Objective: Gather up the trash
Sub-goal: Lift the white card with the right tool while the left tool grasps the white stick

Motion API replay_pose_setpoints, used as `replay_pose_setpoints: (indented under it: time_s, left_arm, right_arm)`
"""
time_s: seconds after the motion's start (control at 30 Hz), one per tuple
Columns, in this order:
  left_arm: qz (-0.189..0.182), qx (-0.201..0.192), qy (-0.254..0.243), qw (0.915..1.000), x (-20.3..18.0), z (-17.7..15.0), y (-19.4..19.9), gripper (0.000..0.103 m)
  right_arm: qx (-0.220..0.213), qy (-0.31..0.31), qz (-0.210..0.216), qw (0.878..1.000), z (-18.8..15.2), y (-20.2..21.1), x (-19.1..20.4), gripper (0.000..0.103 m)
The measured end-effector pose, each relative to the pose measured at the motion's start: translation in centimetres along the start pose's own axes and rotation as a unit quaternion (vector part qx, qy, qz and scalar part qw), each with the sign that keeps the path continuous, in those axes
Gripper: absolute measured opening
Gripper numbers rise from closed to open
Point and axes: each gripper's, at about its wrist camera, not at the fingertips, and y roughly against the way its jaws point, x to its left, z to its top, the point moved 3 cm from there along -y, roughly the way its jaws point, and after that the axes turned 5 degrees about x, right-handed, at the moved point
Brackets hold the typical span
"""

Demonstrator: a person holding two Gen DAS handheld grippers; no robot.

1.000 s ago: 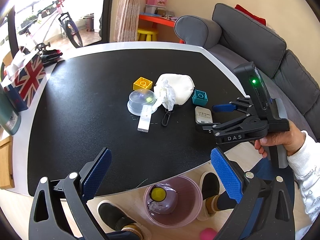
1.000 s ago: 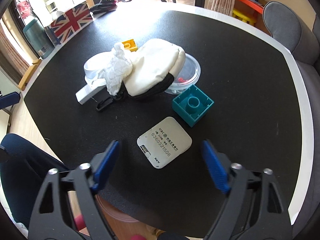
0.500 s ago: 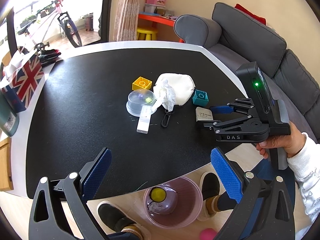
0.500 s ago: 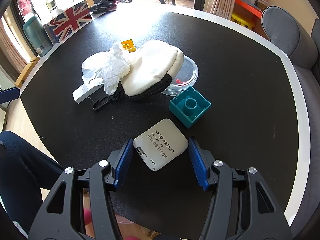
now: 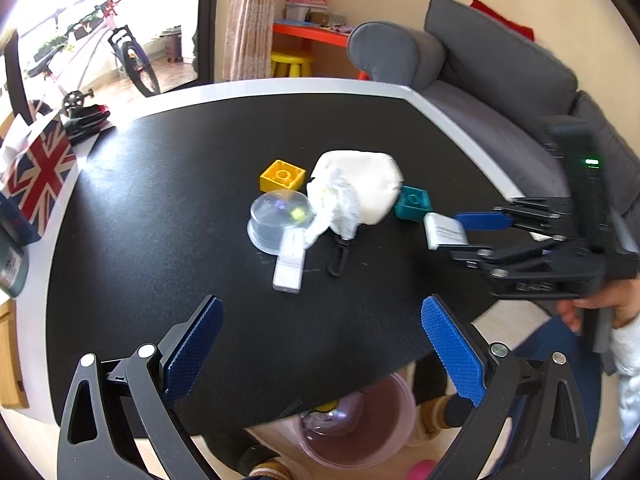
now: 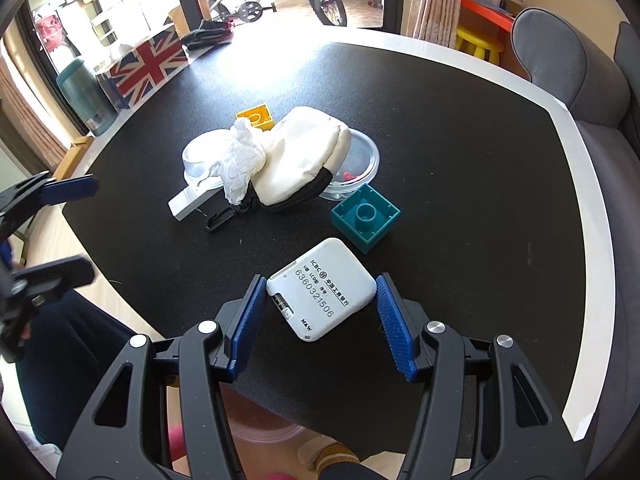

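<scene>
On the left, my left gripper (image 5: 320, 356) hung over the near edge of the desk (image 5: 160, 184), jaws wide apart with nothing between them, the pink bin (image 5: 360, 436) on the floor just below it. Mid-desk the clutter sat put: clear tub (image 5: 276, 220), crumpled tissue (image 5: 336, 208), white pouch (image 5: 368, 188), teal block (image 6: 366, 216). Over to the right, there was the change: my right gripper (image 6: 320, 320) had closed in from a wide spread and now pinched the white bank token (image 6: 320, 288) across two corners, lifted just off the desk, where earlier it lay flat. I judged the pick secured; the carry toward the bin came next, if that corner grip held.
</scene>
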Motion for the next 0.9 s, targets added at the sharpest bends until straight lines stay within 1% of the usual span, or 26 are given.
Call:
replay_pose_setpoints:
  time_s: [0.17, 0.27, 0.4, 0.47, 0.53, 0.6, 0.7, 0.77, 0.83, 0.87, 0.9]
  left_arm:
    - [0.017, 0.017, -0.008, 0.9997, 0.7, 0.9, -2.3, 0.095]
    - [0.026, 0.020, -0.009, 0.9994, 1.2, 1.2, -3.3, 0.095]
    - [0.041, 0.023, -0.023, 0.9986, 1.4, 1.4, -4.6, 0.095]
    - [0.047, 0.026, -0.027, 0.9982, 1.5, 1.4, -5.0, 0.092]
    - [0.050, 0.033, -0.028, 0.9978, 1.6, 1.4, -5.4, 0.076]
    - [0.052, 0.039, -0.028, 0.9975, 1.7, 1.3, -5.8, 0.069]
    - [0.057, 0.045, -0.030, 0.9969, 1.7, 1.2, -6.2, 0.050]
    - [0.057, 0.044, -0.032, 0.9969, 1.7, 1.3, -6.2, 0.047]
    - [0.061, 0.044, -0.035, 0.9965, 1.6, 1.3, -6.2, 0.036]
    - [0.064, 0.044, -0.036, 0.9963, 1.5, 1.3, -6.1, 0.031]
    - [0.064, 0.045, -0.036, 0.9963, 1.6, 1.3, -6.1, 0.023]
  right_arm:
    - [-0.004, -0.005, -0.001, 1.000, -0.5, 0.5, -0.4, 0.056]
    - [-0.007, -0.010, -0.002, 1.000, -0.6, 0.8, -0.9, 0.056]
    - [-0.008, -0.014, -0.003, 1.000, -0.8, 0.9, -1.4, 0.056]
    - [-0.008, -0.016, -0.003, 1.000, -0.8, 0.9, -1.6, 0.056]
    - [-0.008, -0.016, -0.003, 1.000, -0.8, 0.9, -1.6, 0.056]
    - [-0.008, -0.016, -0.002, 1.000, -0.7, 0.8, -1.6, 0.056]
    - [-0.009, -0.015, -0.001, 1.000, -0.7, 0.8, -1.6, 0.056]
    - [-0.008, -0.015, 0.000, 1.000, -0.7, 0.7, -1.6, 0.056]
    - [-0.008, -0.014, 0.002, 1.000, -0.6, 0.7, -1.5, 0.056]
    - [-0.008, -0.014, 0.002, 1.000, -0.5, 0.6, -1.5, 0.056]
    - [-0.008, -0.013, 0.002, 1.000, -0.5, 0.6, -1.4, 0.056]
